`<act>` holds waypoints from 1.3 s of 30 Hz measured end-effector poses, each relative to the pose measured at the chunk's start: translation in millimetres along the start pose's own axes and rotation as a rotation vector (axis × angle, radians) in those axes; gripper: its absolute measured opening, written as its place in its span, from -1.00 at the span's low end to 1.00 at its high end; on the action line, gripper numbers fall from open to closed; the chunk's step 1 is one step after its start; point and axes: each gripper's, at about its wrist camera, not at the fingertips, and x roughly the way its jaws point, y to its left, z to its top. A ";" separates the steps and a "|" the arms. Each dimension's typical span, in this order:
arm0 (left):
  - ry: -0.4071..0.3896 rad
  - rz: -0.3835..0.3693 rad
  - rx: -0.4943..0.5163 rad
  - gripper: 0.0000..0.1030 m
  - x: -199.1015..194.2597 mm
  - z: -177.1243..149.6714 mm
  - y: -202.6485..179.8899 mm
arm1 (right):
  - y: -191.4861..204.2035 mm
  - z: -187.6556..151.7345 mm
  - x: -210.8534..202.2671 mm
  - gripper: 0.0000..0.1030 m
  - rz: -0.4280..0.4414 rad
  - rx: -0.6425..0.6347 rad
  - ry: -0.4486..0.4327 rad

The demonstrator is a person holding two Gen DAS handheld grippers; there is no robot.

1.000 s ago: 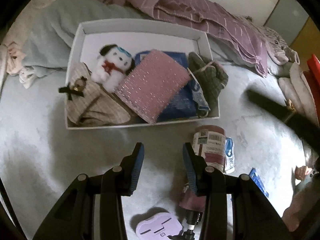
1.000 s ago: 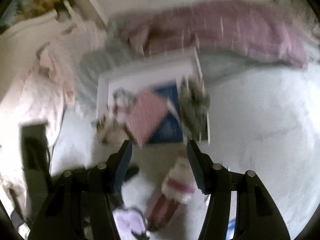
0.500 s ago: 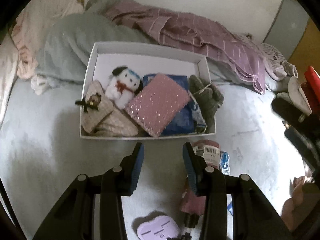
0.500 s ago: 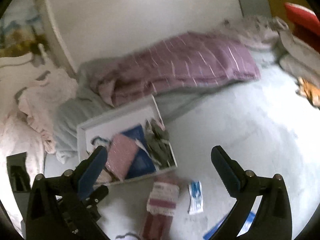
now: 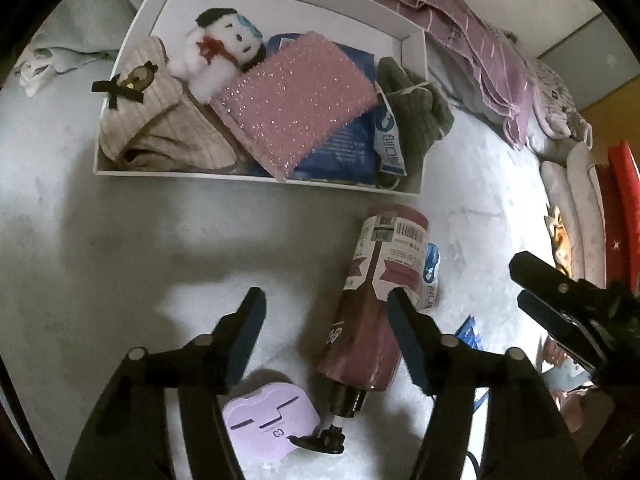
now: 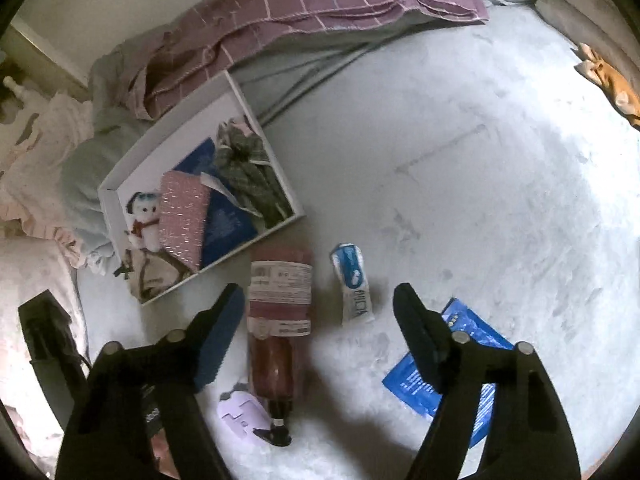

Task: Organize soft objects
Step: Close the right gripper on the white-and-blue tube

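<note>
A white box [image 5: 412,46] [image 6: 286,184] lies on the grey bed. It holds a white plush dog [image 5: 216,46], a beige knit piece with a bow [image 5: 160,128], a pink glittery pad [image 5: 296,104] [image 6: 182,216], a blue packet [image 5: 344,148] and a green knit item [image 5: 416,116]. A folded maroon umbrella [image 5: 372,304] [image 6: 280,320] lies in front of the box. My left gripper [image 5: 326,320] is open and empty just above its lower half. My right gripper [image 6: 320,320] is open and empty over the umbrella and a small blue-white pack [image 6: 352,284].
A lilac heart-shaped pad [image 5: 268,424] [image 6: 240,412] lies by the umbrella handle. A blue packet [image 6: 452,372] lies at the right. A purple striped blanket [image 6: 320,4] and grey bedding lie behind the box. Pink cloth [image 6: 36,152] lies at the left; pillows [image 5: 580,208] at the right.
Both grippers have moved down and closer to the bed. The left gripper has opened wider over the umbrella. The right view has swung from the wall toward the umbrella and small pack.
</note>
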 end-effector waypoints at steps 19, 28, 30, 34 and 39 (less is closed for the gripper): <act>0.034 0.161 0.011 0.34 24.9 6.2 -8.8 | -1.3 2.4 80.2 -0.03 -0.106 -0.096 0.201; 0.015 0.099 0.085 0.34 23.8 5.3 -24.4 | 4.2 -3.8 97.4 -0.20 -0.134 -0.120 0.237; 0.002 0.096 0.119 0.34 22.5 4.2 -32.1 | 2.6 -2.6 96.2 -0.28 -0.141 -0.116 0.229; -0.011 0.102 0.175 0.34 22.7 0.8 -43.6 | 1.3 1.0 101.6 -0.35 -0.156 -0.111 0.224; -0.006 0.141 0.204 0.34 29.4 0.4 -50.9 | -2.7 2.1 104.7 -0.41 -0.152 -0.122 0.227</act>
